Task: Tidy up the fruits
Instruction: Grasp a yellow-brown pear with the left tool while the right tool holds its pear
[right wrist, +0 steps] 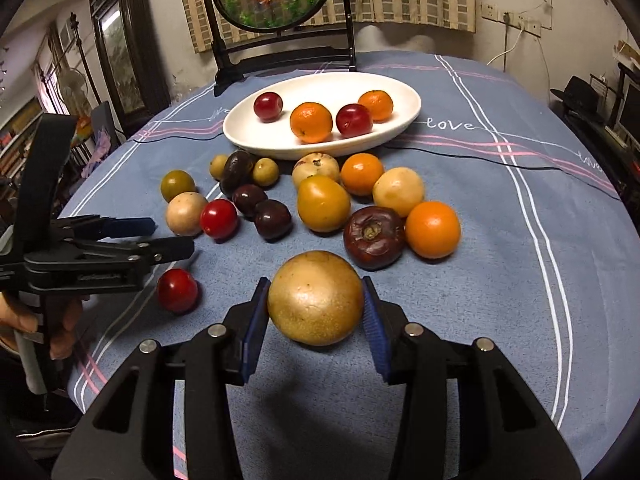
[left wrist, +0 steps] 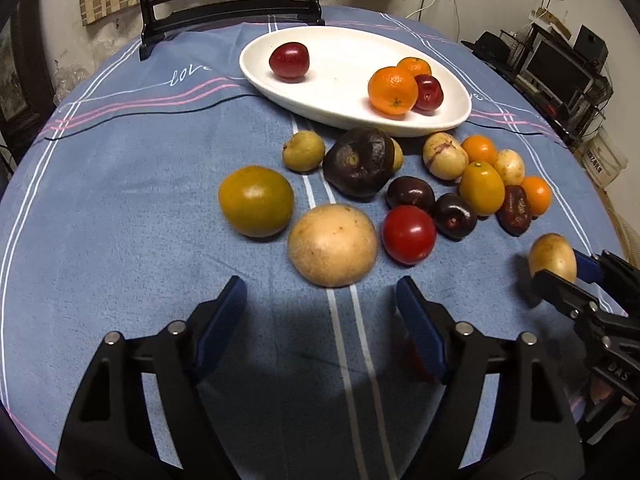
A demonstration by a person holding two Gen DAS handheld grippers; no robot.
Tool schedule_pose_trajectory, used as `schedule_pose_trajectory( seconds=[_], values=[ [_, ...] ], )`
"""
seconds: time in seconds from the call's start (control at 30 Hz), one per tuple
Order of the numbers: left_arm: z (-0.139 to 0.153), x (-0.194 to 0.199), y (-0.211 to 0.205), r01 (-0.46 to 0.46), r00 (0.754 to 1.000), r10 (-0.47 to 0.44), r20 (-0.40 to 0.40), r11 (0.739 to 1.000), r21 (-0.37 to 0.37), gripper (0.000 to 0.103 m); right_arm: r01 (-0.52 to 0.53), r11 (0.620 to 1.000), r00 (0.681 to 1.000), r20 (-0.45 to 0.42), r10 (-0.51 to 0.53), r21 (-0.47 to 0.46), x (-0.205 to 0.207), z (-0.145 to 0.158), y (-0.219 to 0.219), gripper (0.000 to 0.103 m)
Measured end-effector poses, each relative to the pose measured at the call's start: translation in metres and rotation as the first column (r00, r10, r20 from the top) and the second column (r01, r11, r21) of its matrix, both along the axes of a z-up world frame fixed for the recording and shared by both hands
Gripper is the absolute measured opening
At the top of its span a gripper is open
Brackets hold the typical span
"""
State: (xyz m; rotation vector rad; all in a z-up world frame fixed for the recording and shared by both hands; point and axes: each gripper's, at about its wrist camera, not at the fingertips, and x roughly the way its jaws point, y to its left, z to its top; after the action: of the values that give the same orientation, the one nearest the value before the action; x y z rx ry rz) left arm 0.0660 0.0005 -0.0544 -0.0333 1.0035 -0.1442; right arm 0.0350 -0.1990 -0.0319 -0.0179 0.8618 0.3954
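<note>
- Blue striped tablecloth (right wrist: 500,240) on the table, embroidered "love" (right wrist: 450,124).
- Right gripper (right wrist: 316,312): jaws clamp a tan fruit (right wrist: 315,298).
- Left gripper (left wrist: 320,308): jaws open, empty.
- White dish (right wrist: 400,118): 4 fruits.

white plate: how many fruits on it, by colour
orange fruits: 2
red fruits: 2
total on the white plate: 4
</note>
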Motion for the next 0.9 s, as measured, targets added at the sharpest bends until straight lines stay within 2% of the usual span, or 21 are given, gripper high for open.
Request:
schedule_pose_trajectory(
  seconds=[0.2,0.27,0.43,0.47,0.53,0.57,0.8,0.9],
  values=[
    [-0.002,0.010,-0.014,0.009,1.000,-0.009,0.000,0.998,0.054,0.067,-0.009,1.000,1.000,-0.010,0.009,0.015,0.001,-0.002,-0.007,0.045],
    [-0.002,0.015,-0.019,0.015,1.000,-0.016,0.002,0.997,0.080,0.066,-0.001,1.000,1.000,-0.018,0.002,0.024,0.001,-0.003,-0.011,0.045],
    [-0.003,0.025,-0.021,0.026,1.000,-0.027,0.010,0.996,0.086,0.065,0.004,0.999,1.000,-0.027,-0.003,0.037,0.002,-0.003,-0.014,0.045],
    [-0.003,0.026,-0.020,0.028,0.999,-0.029,0.013,0.996,0.083,0.063,0.003,0.999,1.000,-0.027,-0.002,0.037,0.001,-0.004,-0.014,0.045],
    [-0.001,0.024,-0.020,0.029,0.999,-0.032,0.027,0.995,0.090,0.049,0.004,0.999,1.000,-0.028,-0.003,0.035,0.001,-0.004,-0.014,0.045],
    [-0.001,0.024,-0.020,0.031,0.999,-0.034,0.028,0.995,0.090,0.046,0.004,0.999,1.000,-0.028,-0.003,0.033,0.000,-0.004,-0.014,0.045],
    [0.003,0.013,-0.009,0.026,0.999,-0.028,0.024,0.999,0.047,0.046,0.011,1.000,0.999,-0.030,-0.010,0.020,0.000,-0.004,-0.012,0.045],
    [0.013,0.006,-0.002,0.017,0.999,-0.019,0.050,0.999,0.044,0.046,0.014,1.000,0.999,-0.030,-0.014,0.018,0.000,-0.003,-0.013,0.045]
  ],
)
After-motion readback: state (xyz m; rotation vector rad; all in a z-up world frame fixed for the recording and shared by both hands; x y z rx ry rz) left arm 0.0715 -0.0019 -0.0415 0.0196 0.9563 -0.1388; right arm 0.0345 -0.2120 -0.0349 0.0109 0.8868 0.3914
